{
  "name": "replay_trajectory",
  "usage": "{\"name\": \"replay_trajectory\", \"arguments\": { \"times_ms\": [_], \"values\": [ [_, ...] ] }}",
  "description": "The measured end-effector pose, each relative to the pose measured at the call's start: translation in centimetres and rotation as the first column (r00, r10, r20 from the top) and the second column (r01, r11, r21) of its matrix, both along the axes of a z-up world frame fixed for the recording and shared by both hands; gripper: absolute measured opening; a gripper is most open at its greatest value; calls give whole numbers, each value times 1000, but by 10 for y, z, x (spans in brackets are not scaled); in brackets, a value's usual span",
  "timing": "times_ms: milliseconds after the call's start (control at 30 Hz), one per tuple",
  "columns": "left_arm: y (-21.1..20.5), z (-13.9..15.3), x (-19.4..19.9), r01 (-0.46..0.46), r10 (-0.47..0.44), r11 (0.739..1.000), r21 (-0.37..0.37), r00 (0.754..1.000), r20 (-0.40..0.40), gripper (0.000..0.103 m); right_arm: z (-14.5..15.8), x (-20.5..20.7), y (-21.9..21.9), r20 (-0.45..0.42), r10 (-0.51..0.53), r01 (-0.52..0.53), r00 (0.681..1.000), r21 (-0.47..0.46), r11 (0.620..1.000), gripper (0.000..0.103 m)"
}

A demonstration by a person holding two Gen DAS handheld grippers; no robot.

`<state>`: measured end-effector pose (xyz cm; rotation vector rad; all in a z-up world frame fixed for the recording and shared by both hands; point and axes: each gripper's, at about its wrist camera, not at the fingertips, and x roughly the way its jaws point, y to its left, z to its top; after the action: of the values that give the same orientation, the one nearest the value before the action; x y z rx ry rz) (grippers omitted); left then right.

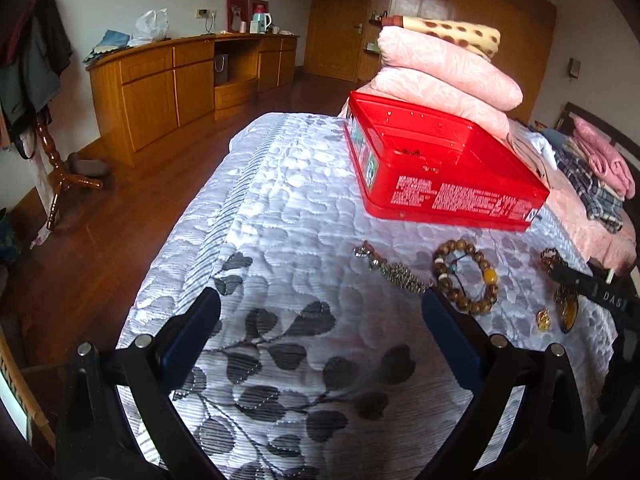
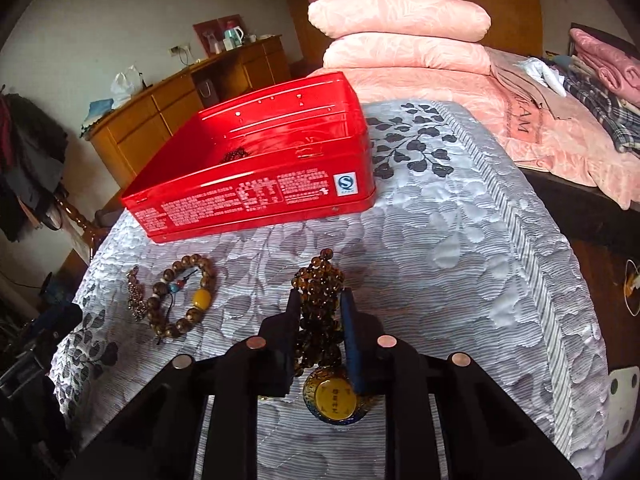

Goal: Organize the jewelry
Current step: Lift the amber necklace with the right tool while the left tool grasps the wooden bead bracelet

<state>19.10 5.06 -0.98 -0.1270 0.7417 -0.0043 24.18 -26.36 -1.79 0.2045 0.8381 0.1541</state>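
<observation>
Right gripper (image 2: 320, 332) lowered onto the bed's quilt (image 2: 460, 248), aimed toward the red tin (image 2: 256, 184), jaws clenched round an amber bead necklace (image 2: 320, 300). Beads bunched between both blue pads, a loop spilling out ahead of the tips, the round yellow pendant (image 2: 334, 398) lying behind the pads, close to the camera. From the left wrist view, same gripper (image 1: 568, 280) seen at the right edge, dark finger laid across the amber beads (image 1: 554, 258), pendant (image 1: 568, 312) and a small gold piece (image 1: 543, 319) on the quilt (image 1: 280, 208) beside it.

Left gripper (image 1: 320, 312) held low over the quilt, pointing along the bed toward the tin (image 1: 440, 168), jaws released and spread wide, nothing between the pads. Wooden bead bracelet (image 1: 466, 276) with one yellow bead lying just beyond the right pad, tip nearly touching its rim. Silvery chain piece (image 1: 394, 272) stretched beside the bracelet on its left, ahead of the open jaws.

Same bracelet (image 2: 182, 296) and chain (image 2: 136, 296) lying left of the right gripper, well apart from it. Tin open, standing farther up the quilt beyond all the jewelry, a few dark beads (image 2: 236, 155) inside. Pink pillows (image 2: 400, 36) stacked behind the tin.
</observation>
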Motion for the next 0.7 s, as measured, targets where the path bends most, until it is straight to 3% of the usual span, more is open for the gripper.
{"name": "replay_trajectory", "arguments": {
  "times_ms": [500, 700],
  "values": [
    [-77, -1, 15, 188, -188, 982, 0, 982, 2, 97, 1, 0, -23, 2, -37, 37, 999, 20, 999, 20],
    [-100, -6, 31, 210, -210, 978, 0, 978, -15, 97, 1, -1, -24, 2, -31, 31, 1000, 31, 999, 20]
  ]
}}
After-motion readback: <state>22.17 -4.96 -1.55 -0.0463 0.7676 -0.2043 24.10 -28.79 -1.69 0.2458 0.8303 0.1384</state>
